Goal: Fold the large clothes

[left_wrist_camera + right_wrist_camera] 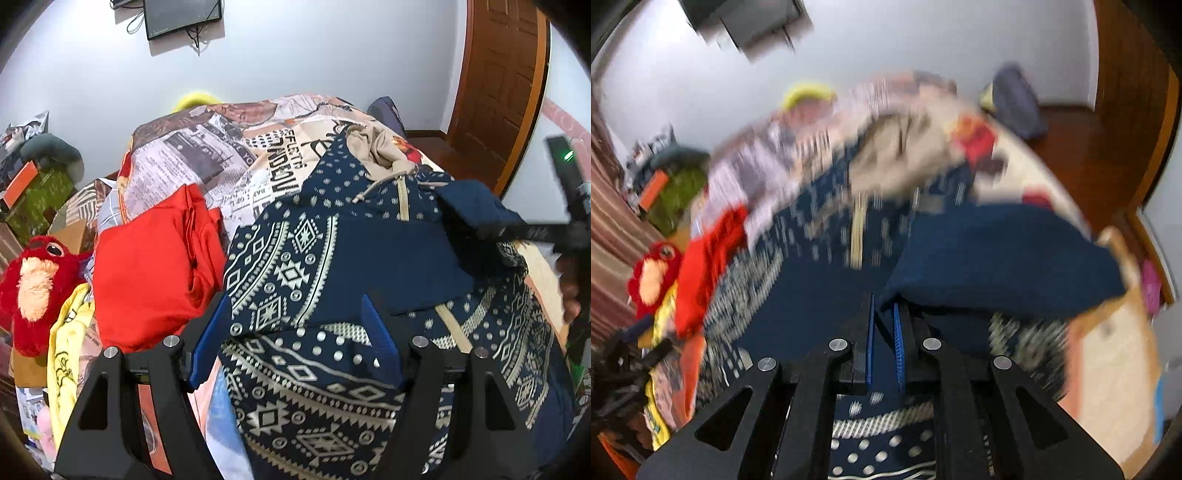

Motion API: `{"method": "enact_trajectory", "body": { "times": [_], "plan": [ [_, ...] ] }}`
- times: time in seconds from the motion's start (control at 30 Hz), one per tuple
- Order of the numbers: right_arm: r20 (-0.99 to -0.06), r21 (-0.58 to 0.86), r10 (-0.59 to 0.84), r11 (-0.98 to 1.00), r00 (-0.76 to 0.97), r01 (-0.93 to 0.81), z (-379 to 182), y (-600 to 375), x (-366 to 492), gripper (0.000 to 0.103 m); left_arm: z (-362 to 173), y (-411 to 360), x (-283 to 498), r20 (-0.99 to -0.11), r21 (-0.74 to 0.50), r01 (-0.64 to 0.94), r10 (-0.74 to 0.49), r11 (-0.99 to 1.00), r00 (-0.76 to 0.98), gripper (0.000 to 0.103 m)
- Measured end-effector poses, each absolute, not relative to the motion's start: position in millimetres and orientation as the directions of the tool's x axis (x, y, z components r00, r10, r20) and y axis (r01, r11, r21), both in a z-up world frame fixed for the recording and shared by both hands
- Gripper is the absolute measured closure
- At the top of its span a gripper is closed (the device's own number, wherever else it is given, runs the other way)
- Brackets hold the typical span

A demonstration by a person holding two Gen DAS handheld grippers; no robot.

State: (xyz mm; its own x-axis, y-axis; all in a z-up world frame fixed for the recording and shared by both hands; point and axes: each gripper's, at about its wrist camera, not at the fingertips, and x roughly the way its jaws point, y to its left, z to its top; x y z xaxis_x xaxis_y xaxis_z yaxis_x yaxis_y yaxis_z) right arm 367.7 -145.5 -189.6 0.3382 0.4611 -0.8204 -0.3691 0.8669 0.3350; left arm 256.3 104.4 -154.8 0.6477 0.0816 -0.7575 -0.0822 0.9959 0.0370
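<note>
A navy hooded top with cream geometric patterning (pixel 295 266) lies spread over the bed, its beige-lined hood (pixel 380 151) at the far end. My left gripper (pixel 293 300) hangs open just above its lower left part, blue pads wide apart with nothing pinched. My right gripper (pixel 883 301) is shut on the plain navy sleeve end (pixel 997 254), which it holds lifted over the top's body. That same gripper (pixel 517 230) shows at the right edge of the left wrist view, holding the sleeve (pixel 476 210). The right wrist view is motion-blurred.
A newspaper-print bedcover (pixel 221 155) lies under the top. Folded red cloth (pixel 151 269) sits to its left, with a yellow garment (pixel 70 332) and a red plush toy (pixel 37 288) beyond. A wooden door (pixel 502 85) stands at the back right.
</note>
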Motion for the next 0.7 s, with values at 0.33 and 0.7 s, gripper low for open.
{"method": "enact_trajectory", "body": {
  "times": [0.33, 0.7],
  "plan": [
    [-0.891, 0.372, 0.434, 0.866, 0.134, -0.335, -215, -151, 344, 0.046, -163, 92, 253, -0.779, 0.056, -0.043, 0.071, 0.997, 0.623, 0.032],
    [-0.827, 0.232, 0.363, 0.916, 0.43, -0.328, -154, -231, 332, 0.043, -136, 16, 291, -0.763, 0.067, 0.112, -0.022, 0.991, 0.647, 0.032]
  ]
}}
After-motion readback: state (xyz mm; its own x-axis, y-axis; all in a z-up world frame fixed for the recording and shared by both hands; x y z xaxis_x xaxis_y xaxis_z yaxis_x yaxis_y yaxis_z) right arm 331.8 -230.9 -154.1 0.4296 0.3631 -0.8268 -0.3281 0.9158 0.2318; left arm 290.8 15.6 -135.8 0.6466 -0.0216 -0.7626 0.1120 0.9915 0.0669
